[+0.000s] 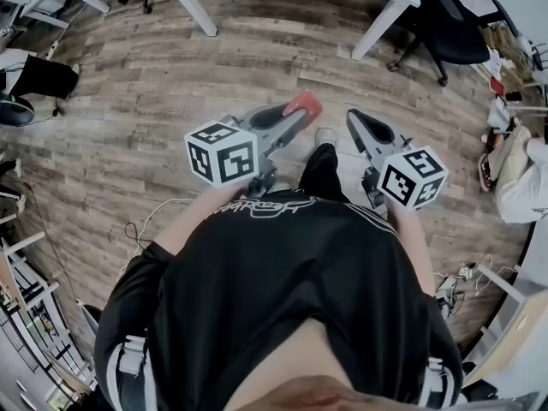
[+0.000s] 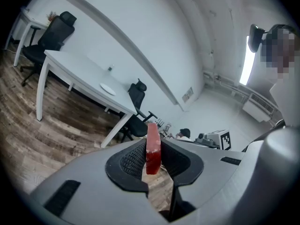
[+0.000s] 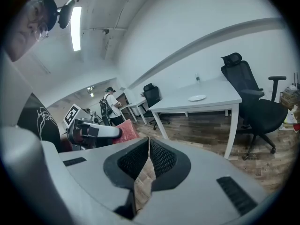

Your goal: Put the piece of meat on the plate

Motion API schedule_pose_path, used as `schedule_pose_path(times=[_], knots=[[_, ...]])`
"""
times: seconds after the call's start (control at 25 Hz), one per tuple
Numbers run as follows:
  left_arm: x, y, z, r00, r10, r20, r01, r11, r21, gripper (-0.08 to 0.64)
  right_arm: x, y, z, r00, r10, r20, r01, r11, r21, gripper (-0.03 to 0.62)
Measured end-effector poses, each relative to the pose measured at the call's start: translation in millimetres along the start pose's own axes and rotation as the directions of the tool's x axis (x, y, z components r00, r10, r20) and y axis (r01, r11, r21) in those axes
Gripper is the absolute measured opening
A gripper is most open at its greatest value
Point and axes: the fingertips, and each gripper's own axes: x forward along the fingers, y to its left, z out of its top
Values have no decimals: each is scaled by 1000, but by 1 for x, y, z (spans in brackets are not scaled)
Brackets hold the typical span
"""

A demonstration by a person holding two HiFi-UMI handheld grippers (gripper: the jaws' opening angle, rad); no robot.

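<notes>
The piece of meat [image 2: 153, 146] is a flat red slab standing on edge between the pads of my left gripper [image 2: 153, 142], which is shut on it. From the head view the meat [image 1: 301, 105] sticks out past the left gripper [image 1: 295, 114], held level in front of the person's body over the wooden floor. My right gripper [image 3: 148, 142] is shut with nothing in it, and it rides beside the left one [image 1: 353, 118]. The white plate [image 2: 108, 89] lies on a white table [image 2: 75, 71] some way ahead; the right gripper view also shows the plate [image 3: 197, 98].
Black office chairs [image 3: 248, 97] stand at the table's ends, and another chair [image 2: 136, 102] is behind it. White table legs [image 1: 377, 28] and a chair [image 1: 449, 24] lie ahead on the wood floor. Cables [image 1: 141, 229] trail at the left. A person [image 3: 110, 104] stands far back.
</notes>
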Motion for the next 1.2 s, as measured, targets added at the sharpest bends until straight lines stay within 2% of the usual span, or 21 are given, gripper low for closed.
schedule_pose_path(times=[0.24, 0.6, 0.92, 1.2], knots=[[45, 18, 29, 1000, 17, -5, -17, 1000, -18, 92, 21, -47, 27, 1000, 25, -17, -25, 1000, 8, 14], [136, 41, 88, 999, 51, 10, -50, 998, -39, 91, 46, -143, 80, 998, 61, -31, -61, 998, 11, 14], [215, 43, 150, 997, 60, 46, -59, 998, -15, 92, 56, -220, 143, 995, 96, -6, -96, 995, -21, 14], [254, 46, 175, 995, 68, 71, -69, 998, 1, 92, 61, -260, 169, 994, 109, 3, -108, 993, -40, 14]])
